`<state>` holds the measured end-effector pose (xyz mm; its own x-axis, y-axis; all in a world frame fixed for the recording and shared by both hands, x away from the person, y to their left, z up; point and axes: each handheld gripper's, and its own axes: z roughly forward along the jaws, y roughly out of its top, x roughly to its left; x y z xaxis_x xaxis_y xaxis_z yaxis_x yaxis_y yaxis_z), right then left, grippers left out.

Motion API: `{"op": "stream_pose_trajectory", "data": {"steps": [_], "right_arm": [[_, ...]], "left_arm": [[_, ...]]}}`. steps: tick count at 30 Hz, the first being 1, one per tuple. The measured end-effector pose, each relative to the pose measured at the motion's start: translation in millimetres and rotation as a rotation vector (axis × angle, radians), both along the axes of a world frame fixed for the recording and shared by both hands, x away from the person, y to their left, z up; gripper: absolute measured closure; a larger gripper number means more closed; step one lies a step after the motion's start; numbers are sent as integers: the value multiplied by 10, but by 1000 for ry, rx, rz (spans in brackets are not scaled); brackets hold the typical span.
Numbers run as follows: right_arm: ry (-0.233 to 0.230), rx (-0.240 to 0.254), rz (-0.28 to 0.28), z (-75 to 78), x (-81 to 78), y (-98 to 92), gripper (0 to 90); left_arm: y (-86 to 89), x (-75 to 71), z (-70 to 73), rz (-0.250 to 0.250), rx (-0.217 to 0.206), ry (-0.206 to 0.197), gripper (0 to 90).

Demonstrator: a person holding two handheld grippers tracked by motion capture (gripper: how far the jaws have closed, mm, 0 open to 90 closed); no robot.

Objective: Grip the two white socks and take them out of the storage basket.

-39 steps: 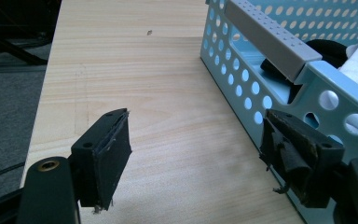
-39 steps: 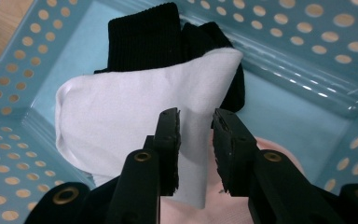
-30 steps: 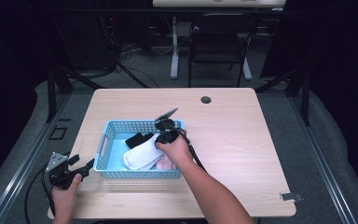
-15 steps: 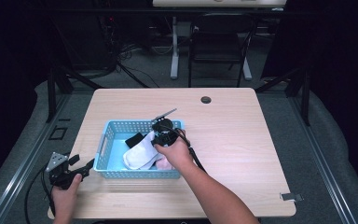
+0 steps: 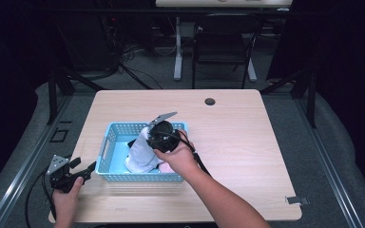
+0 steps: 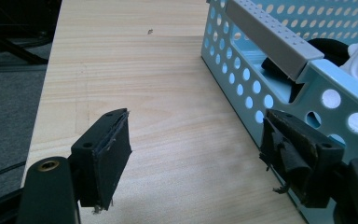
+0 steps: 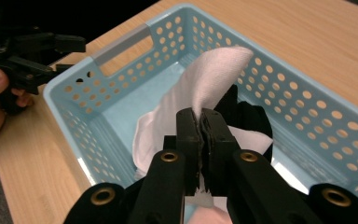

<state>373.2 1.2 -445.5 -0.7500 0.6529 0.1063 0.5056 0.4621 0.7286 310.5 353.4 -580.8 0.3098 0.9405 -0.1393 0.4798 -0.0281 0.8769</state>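
Note:
A light blue perforated basket [image 5: 123,127] sits on the wooden table and holds a white cloth [image 5: 140,153], a black cloth [image 7: 252,116] and something pink [image 5: 167,167]. My right gripper [image 7: 200,114] is shut on a fold of the white cloth [image 7: 207,77], which hangs up out of the basket [image 7: 121,44] from the jaws. In the high view that gripper [image 5: 151,137] hovers over the basket's middle. My left gripper [image 6: 196,123] stands open above bare table, its right jaw close by the basket's end wall [image 6: 242,74]. It rests at the table's near left corner [image 5: 85,166].
The basket's grey handle strip [image 6: 270,42] faces the left gripper. A round cable hole [image 5: 210,101] lies at the table's far side. The table's right half [image 5: 256,142] is bare wood. A chair and desk legs stand on the floor beyond.
The right gripper has risen and shifted over the basket, drawing the white cloth up with it. The left hand has stayed where it was.

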Motion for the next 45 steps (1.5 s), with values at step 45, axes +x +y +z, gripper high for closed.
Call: {"op": "stream_pose_trajectory", "data": {"steps": [45], "right_arm": [[-231,248,-264,313,-872,-1528,871]], "left_arm": [[2,-2,-6,7,7,5,240]]}}
